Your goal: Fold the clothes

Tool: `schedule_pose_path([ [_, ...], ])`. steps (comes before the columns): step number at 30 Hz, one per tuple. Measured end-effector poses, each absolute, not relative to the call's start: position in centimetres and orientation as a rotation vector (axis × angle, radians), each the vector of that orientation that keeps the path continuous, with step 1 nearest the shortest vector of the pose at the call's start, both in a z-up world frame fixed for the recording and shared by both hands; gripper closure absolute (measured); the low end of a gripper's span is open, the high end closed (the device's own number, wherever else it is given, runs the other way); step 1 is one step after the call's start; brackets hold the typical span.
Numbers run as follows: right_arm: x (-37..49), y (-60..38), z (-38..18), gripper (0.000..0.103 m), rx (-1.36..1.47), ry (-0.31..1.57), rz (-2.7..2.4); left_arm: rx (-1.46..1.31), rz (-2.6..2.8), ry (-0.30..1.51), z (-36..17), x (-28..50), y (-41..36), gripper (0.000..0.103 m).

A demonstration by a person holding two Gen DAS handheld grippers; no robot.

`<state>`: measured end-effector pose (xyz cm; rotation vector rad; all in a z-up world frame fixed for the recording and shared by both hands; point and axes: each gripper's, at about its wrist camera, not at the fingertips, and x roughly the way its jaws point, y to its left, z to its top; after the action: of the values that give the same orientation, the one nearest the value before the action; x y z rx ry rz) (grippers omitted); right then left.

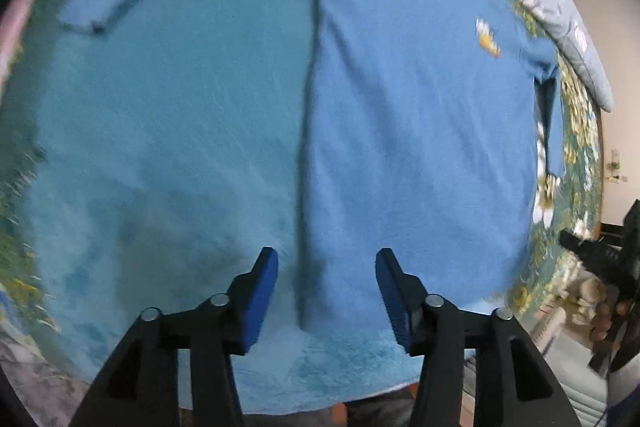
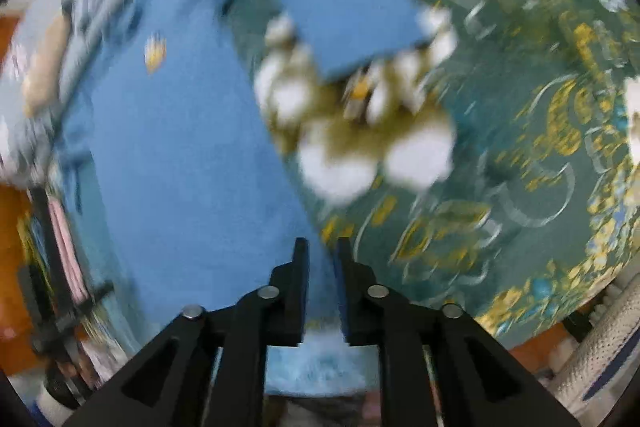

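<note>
The blue shirt [image 1: 420,131] lies flat on a bed cover [image 2: 520,163] with a green and gold flower pattern, one long fold edge running down its middle over a lighter blue part. The left gripper [image 1: 326,291] hangs above the shirt's lower part with its jaws spread wide and nothing between them. The right gripper [image 2: 322,279] is over the shirt's side edge; its jaws stand a little apart, and in the blurred view it seems no cloth is pinched.
</note>
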<state>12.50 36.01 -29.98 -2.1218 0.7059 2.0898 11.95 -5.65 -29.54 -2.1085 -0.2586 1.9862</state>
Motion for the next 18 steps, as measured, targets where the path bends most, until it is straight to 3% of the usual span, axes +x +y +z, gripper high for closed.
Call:
schedule_pose_path([
  [1,12.0,37.1,-29.7,0.073,-2.048,0.759,2.091,-2.09,2.032,-0.241,-28.6,11.3,-5.8,0.04],
  [6,9.7,41.5,-31.7,0.071,-1.737,1.081,1.985,-2.044,2.121,-0.271,-25.7,7.9,-5.7,0.038],
  [11,8.8,41.7,-33.8,0.071,-1.619,1.188,1.888,-1.945,2.255,-0.276,-23.6,4.4,-7.1,0.035],
  [16,7.3,39.4,-34.3,0.07,-1.601,1.206,1.882,-1.878,2.35,-0.419,-23.7,1.8,-8.6,0.033],
  [18,6.7,38.6,-34.2,0.09,-1.603,1.207,1.889,-1.868,2.362,-0.434,-23.7,1.0,-8.8,0.033],
])
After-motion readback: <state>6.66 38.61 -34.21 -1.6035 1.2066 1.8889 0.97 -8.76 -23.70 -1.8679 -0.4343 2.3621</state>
